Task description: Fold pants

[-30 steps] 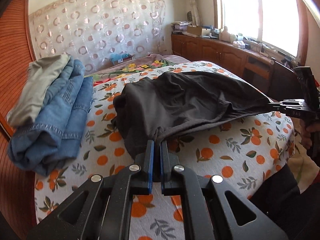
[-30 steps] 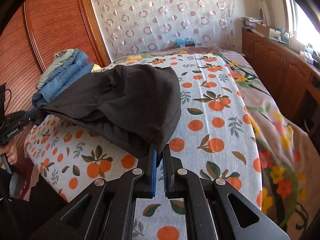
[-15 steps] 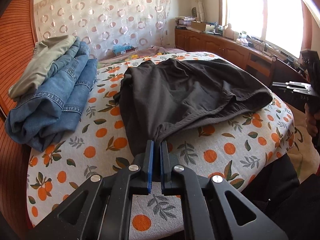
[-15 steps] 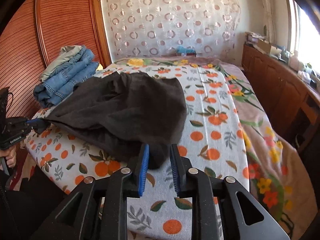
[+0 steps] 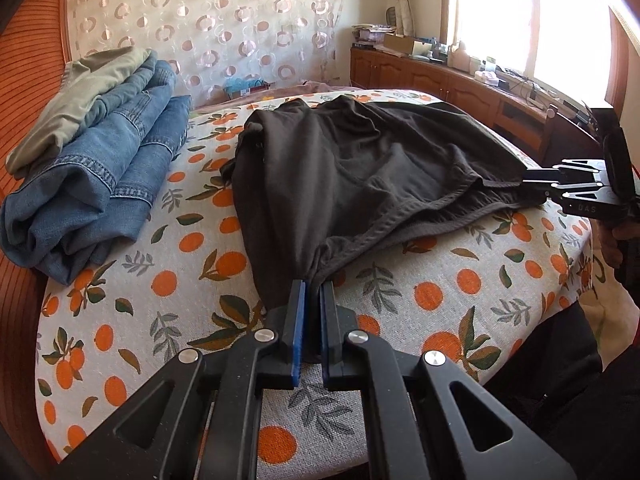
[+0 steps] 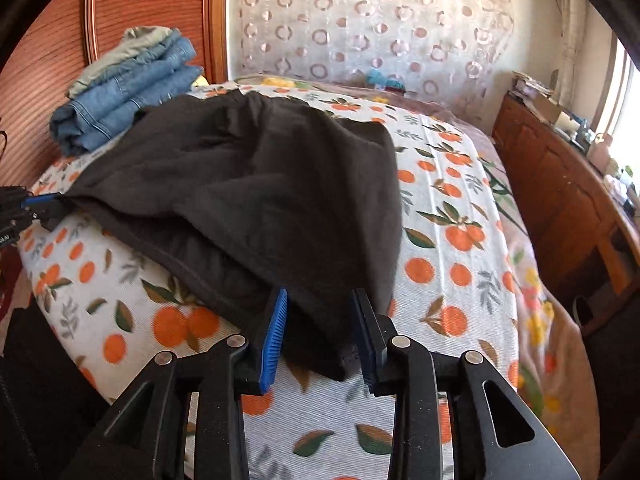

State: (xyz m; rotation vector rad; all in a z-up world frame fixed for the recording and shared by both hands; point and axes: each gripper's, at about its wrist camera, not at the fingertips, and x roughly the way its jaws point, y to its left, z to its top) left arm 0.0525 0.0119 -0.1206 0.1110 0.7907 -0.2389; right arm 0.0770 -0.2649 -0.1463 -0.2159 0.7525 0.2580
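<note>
I see matt dark-grey knit pants (image 5: 360,176) on the bed's woven orange-print cover (image 5: 440,292). The folded jeans (image 5: 108,176) are coarse blue denim. My right gripper (image 6: 320,332) is matt black plastic with ribbed blue pads (image 6: 274,332).

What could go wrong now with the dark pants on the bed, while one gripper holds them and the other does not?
1. The left gripper alone pinches the dark grey fabric pants; pulling could drag them askew.
2. The right gripper is opening with the corner loose between its pads, so that layer may slump and wrinkle.
3. The folded blue denim jeans lie close; a wide sweep might disturb them.
</note>
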